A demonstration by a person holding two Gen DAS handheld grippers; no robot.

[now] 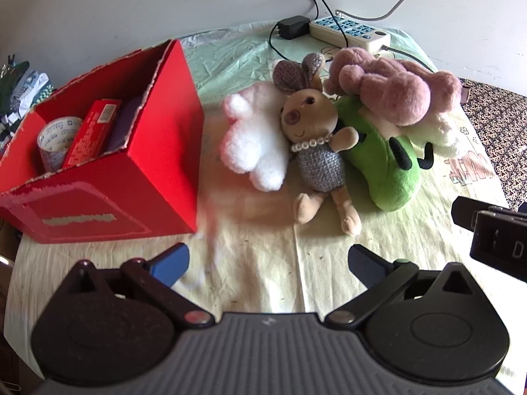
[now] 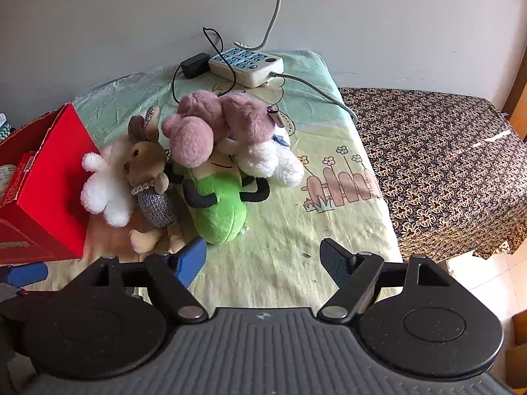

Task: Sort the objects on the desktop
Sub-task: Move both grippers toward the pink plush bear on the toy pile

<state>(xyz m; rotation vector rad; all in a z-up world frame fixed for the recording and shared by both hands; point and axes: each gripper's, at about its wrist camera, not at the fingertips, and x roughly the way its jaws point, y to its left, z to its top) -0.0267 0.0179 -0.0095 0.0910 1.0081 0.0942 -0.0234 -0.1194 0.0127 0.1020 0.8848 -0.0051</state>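
A heap of plush toys lies mid-table: a white and pink fluffy toy, a tan rabbit in a grey dress, a green plush and a mauve plush on top. A red cardboard box stands at the left, holding a tape roll and a red packet. My left gripper is open and empty, short of the toys. My right gripper is open and empty, near the green plush.
A white power strip with a black adapter and cables lies at the table's far edge by the wall. A patterned brown cloth covers a surface to the right. The right gripper's body shows at the right edge.
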